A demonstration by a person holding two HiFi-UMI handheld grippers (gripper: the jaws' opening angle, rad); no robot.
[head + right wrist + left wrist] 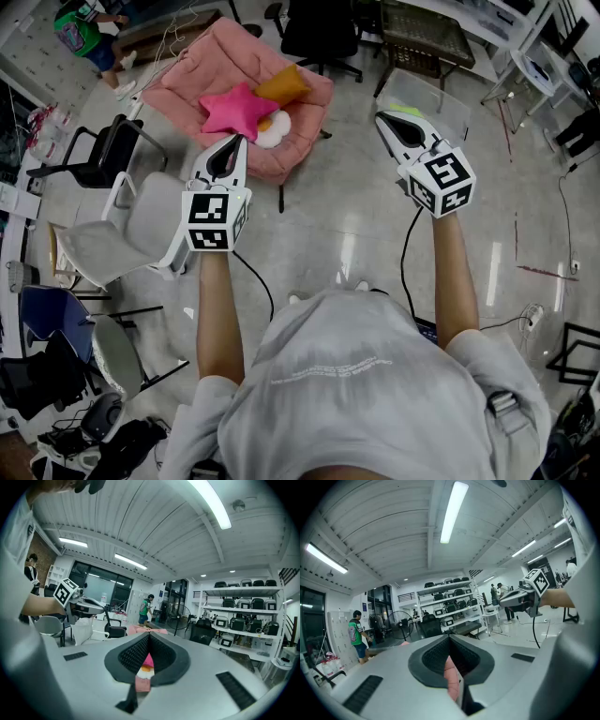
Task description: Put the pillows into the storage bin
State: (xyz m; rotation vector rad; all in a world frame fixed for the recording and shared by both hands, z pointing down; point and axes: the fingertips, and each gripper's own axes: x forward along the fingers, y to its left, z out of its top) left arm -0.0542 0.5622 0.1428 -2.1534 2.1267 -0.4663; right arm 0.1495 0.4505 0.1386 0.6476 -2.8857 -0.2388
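A pink star pillow (234, 110), an orange pillow (283, 84) and a white round pillow (274, 132) lie on a pink floor lounger (197, 80) ahead of me. A clear storage bin (441, 103) stands on the floor to the right of it. My left gripper (230, 142) is held up in the air just short of the lounger, shut and empty. At the same height my right gripper (387, 122) hovers near the bin, also shut with nothing in it. Through the shut jaws the right gripper view shows a slice of the star pillow (146, 660).
A white chair (122, 234) and a black chair (94, 155) stand at the left. Behind the lounger are a dark office chair (319, 33) and a wicker bench (422, 33). A person in a green shirt (84, 33) stands far left. Cables cross the floor.
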